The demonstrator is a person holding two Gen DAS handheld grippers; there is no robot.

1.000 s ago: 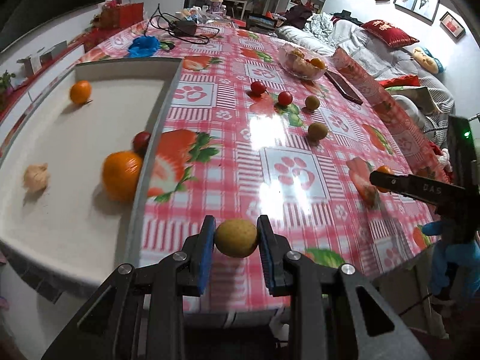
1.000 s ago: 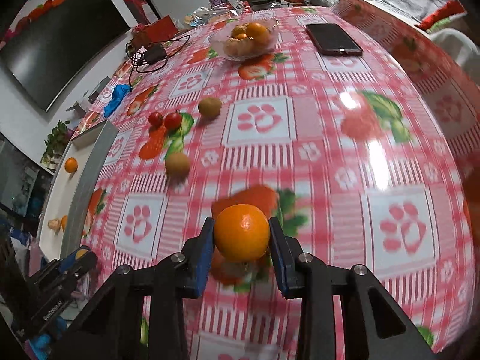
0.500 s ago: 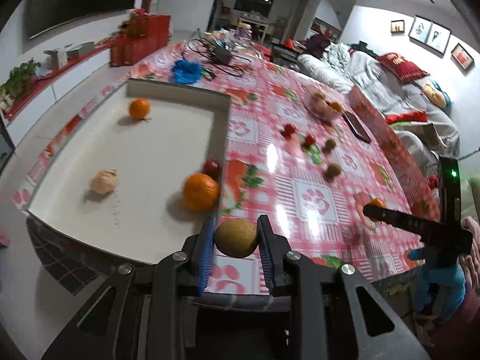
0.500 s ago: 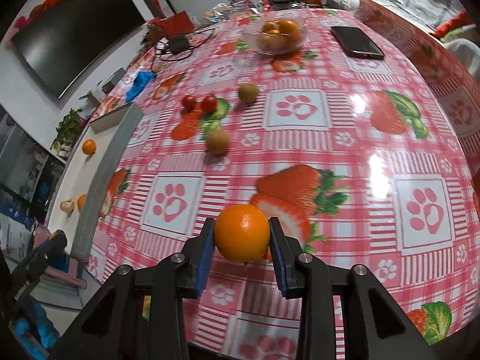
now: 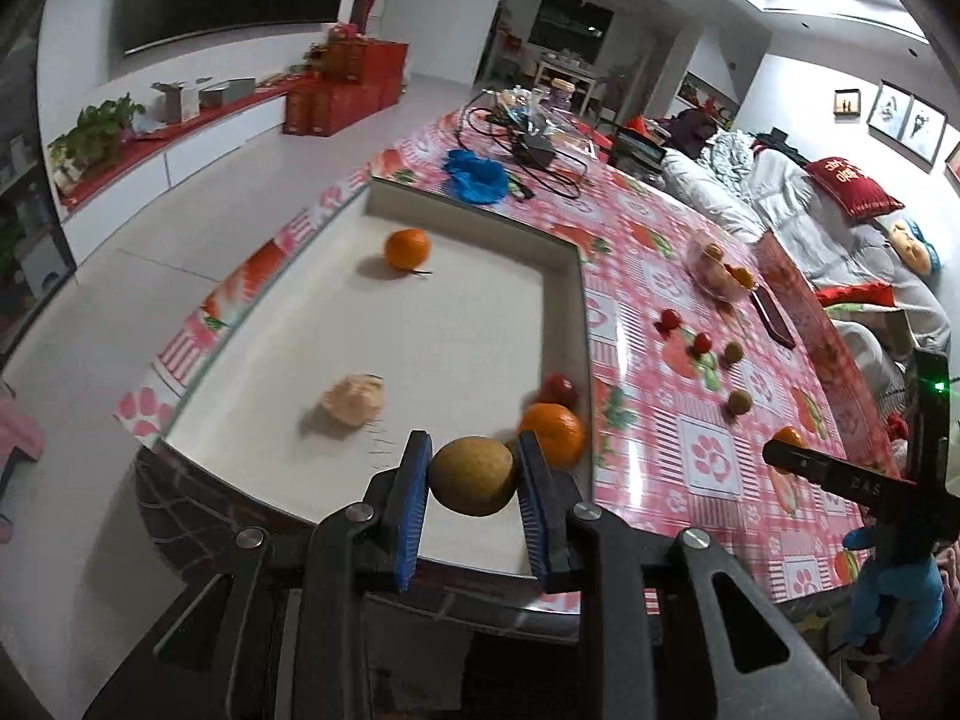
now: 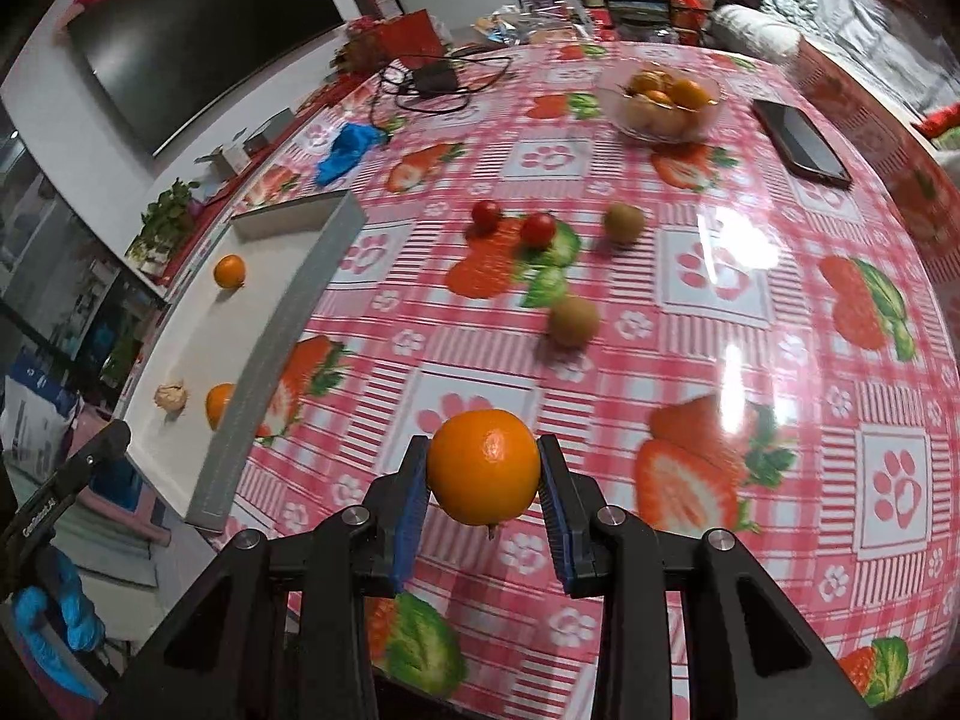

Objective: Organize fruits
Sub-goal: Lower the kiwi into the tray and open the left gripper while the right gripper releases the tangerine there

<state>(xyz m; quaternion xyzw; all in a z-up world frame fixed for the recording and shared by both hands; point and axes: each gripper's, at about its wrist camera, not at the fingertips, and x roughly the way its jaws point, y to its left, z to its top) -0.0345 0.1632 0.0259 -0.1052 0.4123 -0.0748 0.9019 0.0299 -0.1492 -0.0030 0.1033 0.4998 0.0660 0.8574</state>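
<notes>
The left gripper (image 5: 474, 476) grips a kiwi (image 5: 473, 476), the right gripper (image 6: 483, 476) an orange (image 6: 483, 467). Carry both well over the tray (image 5: 561, 324) wall before lowering and letting go

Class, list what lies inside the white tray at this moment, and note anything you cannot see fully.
Inside the white tray: a far orange, a peeled pale fruit, a near orange and a small red fruit. The held brown fruit covers part of the near orange.

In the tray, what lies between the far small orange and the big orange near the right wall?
Nothing: in the left wrist view, the tray floor between the small orange and the big orange is bare; a cherry tomato touches the big one.
</notes>
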